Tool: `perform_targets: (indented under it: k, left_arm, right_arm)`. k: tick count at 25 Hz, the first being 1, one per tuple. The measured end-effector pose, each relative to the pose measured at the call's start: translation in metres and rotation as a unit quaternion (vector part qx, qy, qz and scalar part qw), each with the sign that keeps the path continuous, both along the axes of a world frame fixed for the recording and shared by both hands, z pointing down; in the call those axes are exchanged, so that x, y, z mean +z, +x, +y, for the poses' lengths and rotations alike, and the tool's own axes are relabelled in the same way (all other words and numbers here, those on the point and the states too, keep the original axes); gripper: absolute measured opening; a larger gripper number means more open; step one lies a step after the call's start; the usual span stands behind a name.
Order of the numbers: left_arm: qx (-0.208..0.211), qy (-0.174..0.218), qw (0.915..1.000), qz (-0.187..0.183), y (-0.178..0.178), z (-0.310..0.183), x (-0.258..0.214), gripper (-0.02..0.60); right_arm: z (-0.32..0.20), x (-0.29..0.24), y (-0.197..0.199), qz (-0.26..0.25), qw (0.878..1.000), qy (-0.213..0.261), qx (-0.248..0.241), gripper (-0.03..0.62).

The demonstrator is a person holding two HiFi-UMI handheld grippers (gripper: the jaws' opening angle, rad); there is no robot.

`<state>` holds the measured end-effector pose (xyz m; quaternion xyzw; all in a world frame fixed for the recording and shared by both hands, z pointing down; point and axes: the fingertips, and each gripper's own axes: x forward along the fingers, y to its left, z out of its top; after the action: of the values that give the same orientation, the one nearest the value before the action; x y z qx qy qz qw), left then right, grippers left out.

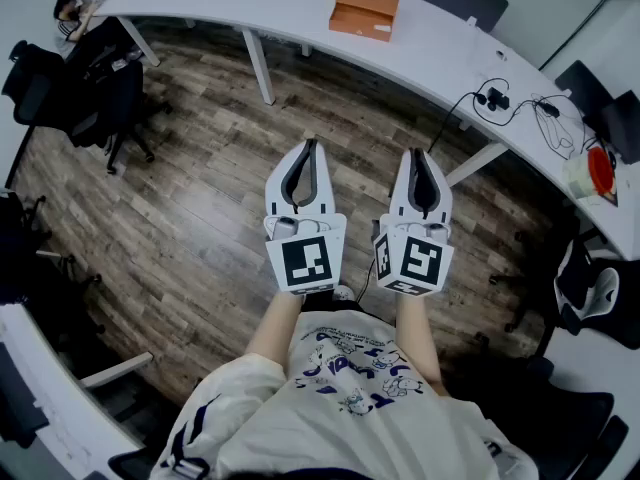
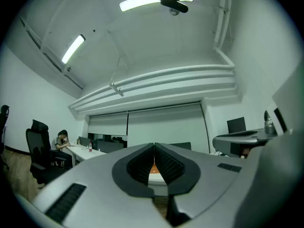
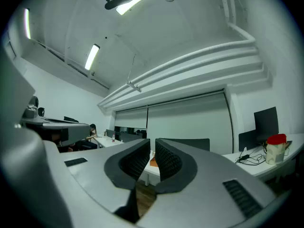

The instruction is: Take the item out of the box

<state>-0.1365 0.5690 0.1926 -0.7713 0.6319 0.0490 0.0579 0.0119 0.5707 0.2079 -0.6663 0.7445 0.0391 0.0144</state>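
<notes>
An orange box (image 1: pixel 365 13), lid down, lies on the curved white desk (image 1: pixel 430 63) far ahead of me. Both grippers are held side by side over the wooden floor, well short of the desk and pointing toward it. My left gripper (image 1: pixel 309 146) is shut with nothing in it; in the left gripper view (image 2: pixel 154 146) its tips meet and a sliver of the orange box (image 2: pixel 153 168) shows below them. My right gripper (image 1: pixel 418 153) is also empty; in the right gripper view (image 3: pixel 152 141) only a thin slit parts its jaws, and the orange box (image 3: pixel 153 162) shows through it.
Black office chairs (image 1: pixel 100 88) stand at the left, where a person (image 1: pixel 72 13) sits at the desk's end. A webcam with cables (image 1: pixel 495 98) and a red-lidded container (image 1: pixel 595 173) lie on the desk's right part. Another chair (image 1: pixel 590 288) is at the right.
</notes>
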Motion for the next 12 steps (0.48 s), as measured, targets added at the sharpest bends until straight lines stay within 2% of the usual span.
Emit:
perform_targets:
  k: [12]
  left_arm:
    - [0.000, -0.004, 1.0000, 0.002, -0.002, -0.015, 0.002, 0.018]
  right_arm:
    - [-0.014, 0.000, -0.005, -0.002, 1.000, -0.002, -0.001, 0.054]
